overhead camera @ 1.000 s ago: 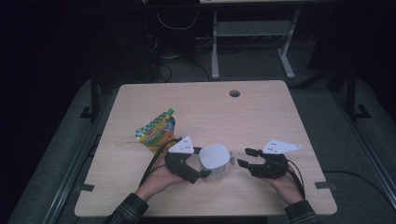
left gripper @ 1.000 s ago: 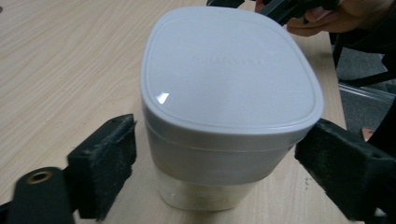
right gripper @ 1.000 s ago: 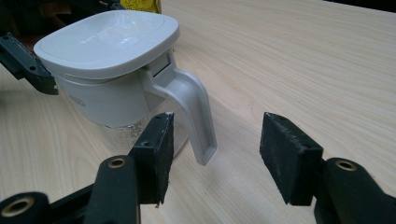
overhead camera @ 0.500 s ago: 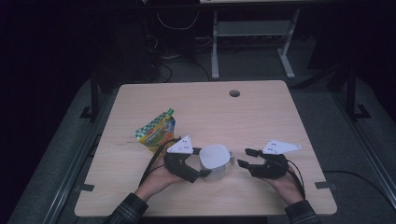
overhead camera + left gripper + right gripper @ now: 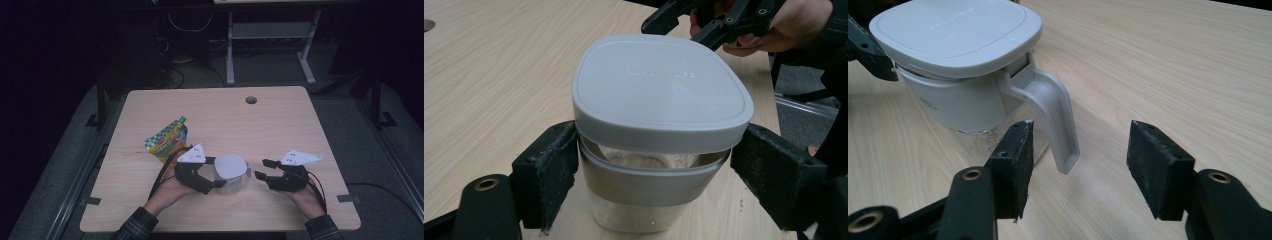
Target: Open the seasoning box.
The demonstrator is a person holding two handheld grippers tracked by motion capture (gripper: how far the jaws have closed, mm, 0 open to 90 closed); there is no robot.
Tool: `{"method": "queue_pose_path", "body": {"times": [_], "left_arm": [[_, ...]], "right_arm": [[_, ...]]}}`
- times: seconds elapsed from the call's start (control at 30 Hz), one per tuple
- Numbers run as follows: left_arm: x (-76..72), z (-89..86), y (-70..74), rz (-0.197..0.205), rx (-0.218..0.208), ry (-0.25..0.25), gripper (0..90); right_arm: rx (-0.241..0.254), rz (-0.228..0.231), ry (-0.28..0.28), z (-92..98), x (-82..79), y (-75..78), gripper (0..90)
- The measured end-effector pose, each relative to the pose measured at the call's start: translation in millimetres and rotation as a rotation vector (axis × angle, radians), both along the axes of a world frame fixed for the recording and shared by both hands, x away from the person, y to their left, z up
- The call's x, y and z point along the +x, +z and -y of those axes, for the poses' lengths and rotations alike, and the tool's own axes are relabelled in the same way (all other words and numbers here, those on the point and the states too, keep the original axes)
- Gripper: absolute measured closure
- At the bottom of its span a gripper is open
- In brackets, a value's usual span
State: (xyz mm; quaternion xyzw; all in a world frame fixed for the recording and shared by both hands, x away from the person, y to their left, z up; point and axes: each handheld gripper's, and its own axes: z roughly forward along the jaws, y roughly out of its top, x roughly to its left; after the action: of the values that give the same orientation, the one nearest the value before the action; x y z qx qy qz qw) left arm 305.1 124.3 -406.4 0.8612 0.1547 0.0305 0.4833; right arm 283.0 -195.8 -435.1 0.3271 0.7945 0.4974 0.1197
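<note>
Left tongs narrowed around the jar

The jaws of the left tongs [image 5: 651, 185] have been drawn slightly closer on the lidded grey-and-clear plastic jar [image 5: 659, 130] standing between them.

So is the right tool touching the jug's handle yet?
Apart. The right gripper view shows the right tool open, with the handle ahead of its pads, untouched.

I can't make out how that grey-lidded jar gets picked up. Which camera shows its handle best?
The right gripper view: the handle curves down the jar's side, close before the open right gripper. The high view shows a small nub; the left gripper view shows mostly the lid.
</note>
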Motion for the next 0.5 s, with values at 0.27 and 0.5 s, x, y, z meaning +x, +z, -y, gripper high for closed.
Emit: {"method": "queue_pose_path", "body": {"times": [0.27,0.5], "left_arm": [[-0.4,0.9,5.2,0.004,-0.022,0.011,19.5],[2.0,2.0,11.4,0.001,-0.052,0.026,25.2]], "right_arm": [[0.000,-0.002,0.000,0.0,-0.2,-0.3,43.3],[0.001,-0.002,0.000,0.2,-0.2,-0.8,42.9]]}}
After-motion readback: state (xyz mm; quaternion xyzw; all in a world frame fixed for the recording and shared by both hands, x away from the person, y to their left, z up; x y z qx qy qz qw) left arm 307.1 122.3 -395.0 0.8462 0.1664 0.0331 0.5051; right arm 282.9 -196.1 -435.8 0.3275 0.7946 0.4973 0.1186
